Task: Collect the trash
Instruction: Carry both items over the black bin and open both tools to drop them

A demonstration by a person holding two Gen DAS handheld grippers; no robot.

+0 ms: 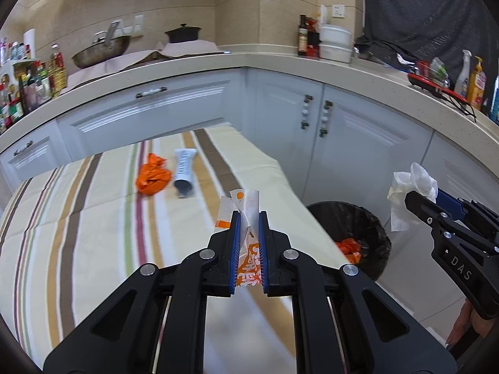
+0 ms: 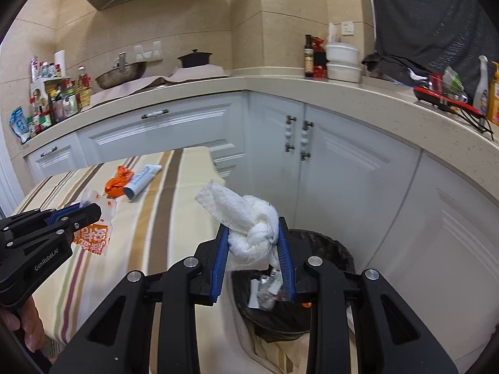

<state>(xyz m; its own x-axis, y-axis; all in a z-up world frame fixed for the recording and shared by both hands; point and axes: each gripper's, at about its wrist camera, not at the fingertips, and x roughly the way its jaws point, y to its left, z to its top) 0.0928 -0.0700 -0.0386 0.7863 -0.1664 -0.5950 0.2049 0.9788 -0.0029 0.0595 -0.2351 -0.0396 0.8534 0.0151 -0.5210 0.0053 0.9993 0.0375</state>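
Left wrist view: the left tongs are clamped on a thin orange-and-white snack wrapper, held above the near edge of the striped tabletop. The black-lined trash bin stands on the floor just beyond the tabletop's right edge, with orange scrap already inside. The wrapper is light and slick and is gripped along a narrow strip, so it could slide out or flutter short of the bin and land on the floor if let go before the tongs reach the rim. A crumpled orange bag and a white tube lie side by side farther back on the tabletop, still uncollected. The right tongs enter at the frame's edge with white paper; their jaws are seen side-on here, so the grip is unclear from this angle.

Right wrist view: the right tongs are closed around a knotted wad of white paper towel, poised over the bin's near rim. A loose tail of towel sticks up and left; it could snag a tong pad on release, or the wad could glance off the rim. The bin's near half is hidden behind the tongs, and its contents are hard to identify. The person's hands are mostly cut off.
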